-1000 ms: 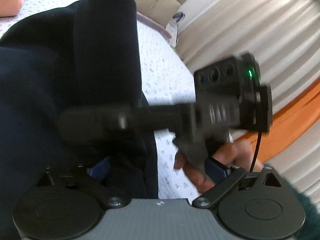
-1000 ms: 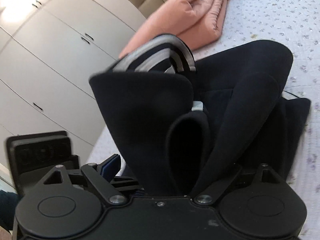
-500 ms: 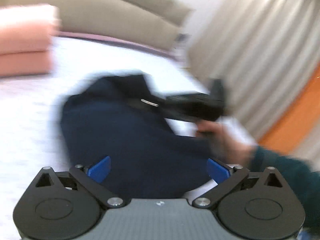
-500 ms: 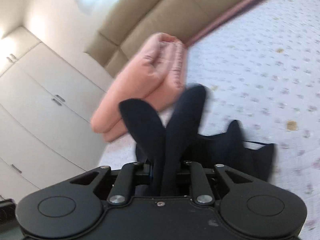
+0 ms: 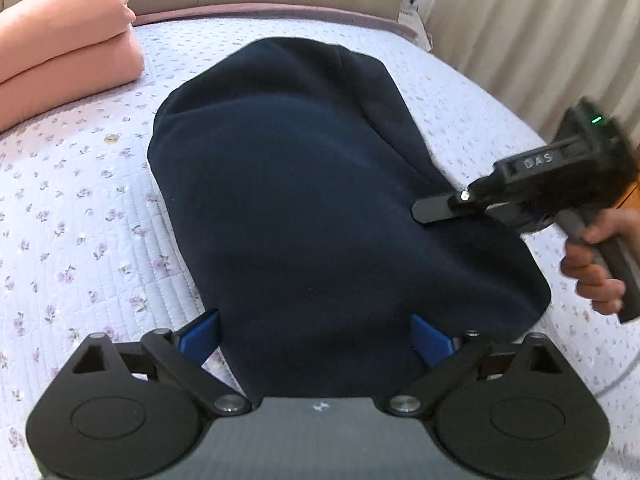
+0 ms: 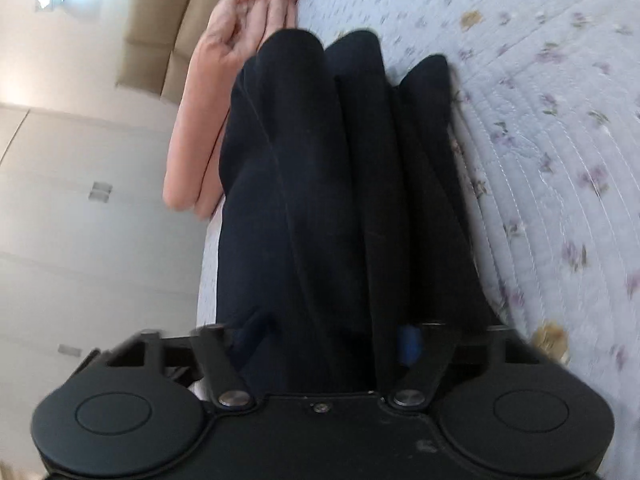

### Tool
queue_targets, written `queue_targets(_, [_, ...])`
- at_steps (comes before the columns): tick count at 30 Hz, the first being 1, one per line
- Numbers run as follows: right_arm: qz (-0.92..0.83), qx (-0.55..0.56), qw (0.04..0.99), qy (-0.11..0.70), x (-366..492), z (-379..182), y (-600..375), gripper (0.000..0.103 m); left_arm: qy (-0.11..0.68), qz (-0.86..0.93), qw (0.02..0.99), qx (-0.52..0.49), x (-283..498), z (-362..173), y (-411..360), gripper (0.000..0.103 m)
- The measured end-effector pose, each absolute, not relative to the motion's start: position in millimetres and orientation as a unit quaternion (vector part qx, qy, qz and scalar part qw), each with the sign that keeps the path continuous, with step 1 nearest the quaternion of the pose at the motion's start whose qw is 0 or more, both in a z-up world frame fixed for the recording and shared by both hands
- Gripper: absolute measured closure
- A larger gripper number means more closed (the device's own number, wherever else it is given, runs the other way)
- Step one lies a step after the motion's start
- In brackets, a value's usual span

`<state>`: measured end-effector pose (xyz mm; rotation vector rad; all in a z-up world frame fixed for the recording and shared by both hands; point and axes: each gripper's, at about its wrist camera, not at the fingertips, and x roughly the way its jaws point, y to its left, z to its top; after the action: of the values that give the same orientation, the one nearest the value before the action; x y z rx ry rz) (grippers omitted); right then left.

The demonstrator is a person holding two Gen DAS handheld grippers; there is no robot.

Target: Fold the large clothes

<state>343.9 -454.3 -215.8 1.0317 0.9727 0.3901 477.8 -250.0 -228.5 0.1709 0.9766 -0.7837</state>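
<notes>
Navy garment (image 5: pixel 320 200) folded on bedspread (image 5: pixel 80 220) — both fingers spread.

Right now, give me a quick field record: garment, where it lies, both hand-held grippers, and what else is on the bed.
garment: navy garment, folded into a bundle
surface: floral quilt on the bed
left hand-held gripper: jaws wide, fabric between the blue pads, not clamped
right hand-held gripper: at the bundle's right edge, folds between its fingers; grip unclear
right hand: on the handle
nearby: folded pink blanket, apart from the garment
</notes>
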Motion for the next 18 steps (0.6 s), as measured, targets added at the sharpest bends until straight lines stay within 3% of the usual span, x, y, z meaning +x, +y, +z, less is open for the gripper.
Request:
queue_targets(4, [0.204,0.424,0.812,0.345,347,-153,-433,0.086,0.469,-0.383,0.796,0.003,472,-200,-202,0.004])
queue_targets(7, [0.185,0.364,0.856,0.317,338,-125,-434,0.087,0.454,-0.372,0.809,-0.043,481,-185,-181,0.004])
queue_targets(11, [0.126,0.371,0.836,0.385,353,-176,-450,0.087,0.469,-0.349,0.81,-0.05,504,-208,-189,0.011])
queue_targets(15, [0.101,0.378,0.818,0.421,368,-218,-460,0.084,0.528,-0.361,0.762,-0.102,516,-254,-197,0.007])
queue_targets(17, [0.107,0.399,0.806,0.424,369,-211,-472,0.061,0.525,-0.359,0.764,-0.107,516,-256,-193,0.007])
queue_targets(18, [0.108,0.394,0.807,0.426,373,-205,-475,0.036,0.521,-0.359,0.768,-0.101,516,-255,-192,0.007])
